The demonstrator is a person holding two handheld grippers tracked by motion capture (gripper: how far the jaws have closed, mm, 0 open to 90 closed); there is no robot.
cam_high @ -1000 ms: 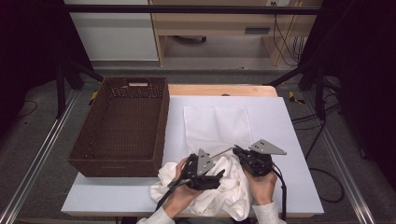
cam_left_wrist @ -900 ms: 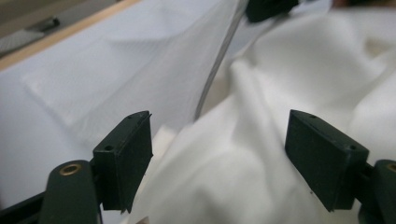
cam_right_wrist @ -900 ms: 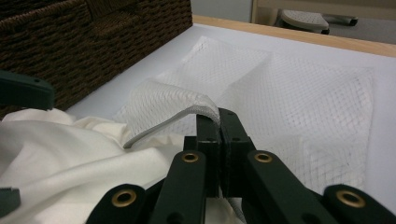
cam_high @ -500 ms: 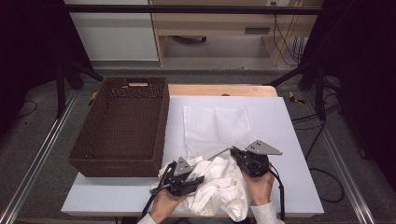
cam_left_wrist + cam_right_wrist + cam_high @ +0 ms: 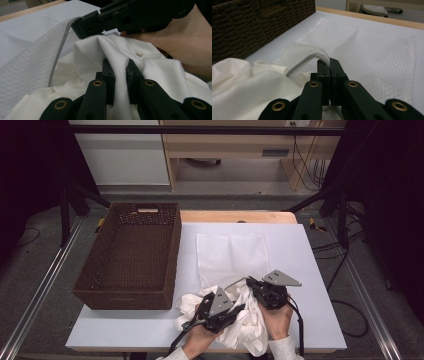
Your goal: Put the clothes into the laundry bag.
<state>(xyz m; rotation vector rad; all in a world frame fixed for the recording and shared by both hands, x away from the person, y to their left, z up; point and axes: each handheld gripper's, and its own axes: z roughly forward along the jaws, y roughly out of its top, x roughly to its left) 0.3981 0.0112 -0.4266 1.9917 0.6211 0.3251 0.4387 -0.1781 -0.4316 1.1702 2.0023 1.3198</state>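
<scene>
In the high view we see the crumpled white cloth (image 5: 235, 320) lying at the near edge of the worktop (image 5: 310, 265), against the near edge of the flat mesh bag (image 5: 231, 256), with the wicker basket (image 5: 130, 255) along the left edge. In the left gripper view our left gripper (image 5: 121, 72) has just been closing and now clenches a fold of the cloth. In the right gripper view our right gripper (image 5: 329, 65) pinches the mesh bag's lifted edge.

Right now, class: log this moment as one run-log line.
left gripper: just closed on crumpled white cloth | right gripper: shut on white mesh bag edge | brown wicker basket: idle
</scene>
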